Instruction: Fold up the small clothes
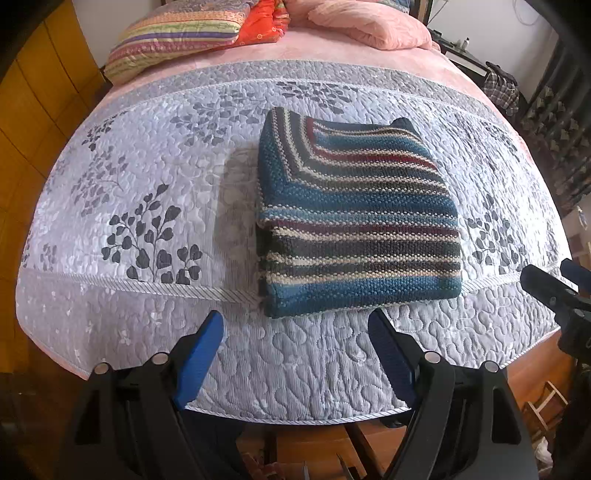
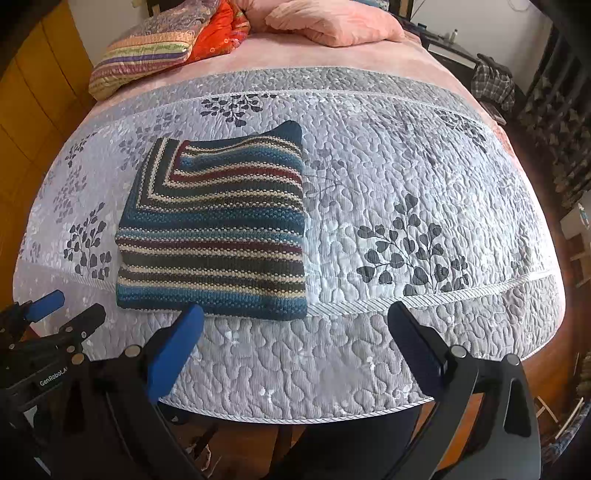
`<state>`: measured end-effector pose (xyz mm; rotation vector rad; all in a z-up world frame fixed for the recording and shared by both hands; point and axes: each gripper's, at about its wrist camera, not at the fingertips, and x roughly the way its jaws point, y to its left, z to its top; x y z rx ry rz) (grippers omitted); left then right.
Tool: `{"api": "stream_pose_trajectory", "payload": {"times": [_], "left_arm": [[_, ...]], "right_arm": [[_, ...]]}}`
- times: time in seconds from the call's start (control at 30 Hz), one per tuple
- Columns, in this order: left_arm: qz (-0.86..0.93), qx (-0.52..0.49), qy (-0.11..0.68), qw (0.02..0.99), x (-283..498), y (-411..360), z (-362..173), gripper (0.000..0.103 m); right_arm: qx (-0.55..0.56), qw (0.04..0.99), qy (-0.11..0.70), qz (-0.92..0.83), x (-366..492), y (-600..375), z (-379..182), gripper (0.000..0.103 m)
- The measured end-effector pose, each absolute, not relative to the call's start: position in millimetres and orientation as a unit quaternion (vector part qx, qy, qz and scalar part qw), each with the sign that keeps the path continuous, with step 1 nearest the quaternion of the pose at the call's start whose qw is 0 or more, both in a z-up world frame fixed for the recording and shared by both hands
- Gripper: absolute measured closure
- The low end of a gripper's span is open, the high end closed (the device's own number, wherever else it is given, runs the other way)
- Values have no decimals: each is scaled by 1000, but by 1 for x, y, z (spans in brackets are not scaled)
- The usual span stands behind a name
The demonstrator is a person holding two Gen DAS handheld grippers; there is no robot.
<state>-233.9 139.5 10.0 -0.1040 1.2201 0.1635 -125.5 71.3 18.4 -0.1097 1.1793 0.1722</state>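
**Both tongs off the folded sweater**

The left gripper [image 1: 295, 332] hangs with its blue fingers spread wide, grasping nothing, just short of the near edge of the sweater [image 1: 354, 221]. The right gripper [image 2: 295, 325] is released too, empty, beside it. The striped knit lies folded square on the grey leaf-patterned quilt [image 1: 140, 206]. Pillows [image 2: 147, 48] sit well behind.

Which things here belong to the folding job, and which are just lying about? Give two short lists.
Part of the job:
striped knitted garment, folded on the quilt
left gripper, open
right gripper, open
grey quilt, the work surface

Lying about:
striped pillow
orange bedding
pink duvet
checked cloth beside the bed
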Motion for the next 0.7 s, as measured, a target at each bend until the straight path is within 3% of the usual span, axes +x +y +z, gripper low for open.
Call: {"api": "stream_pose_trajectory", "payload": {"times": [0.7], "left_arm": [[75,-49,576,813,-229,136,5,22]], "right_arm": [[-54,827,556,67,-122,69,13,4]]}}
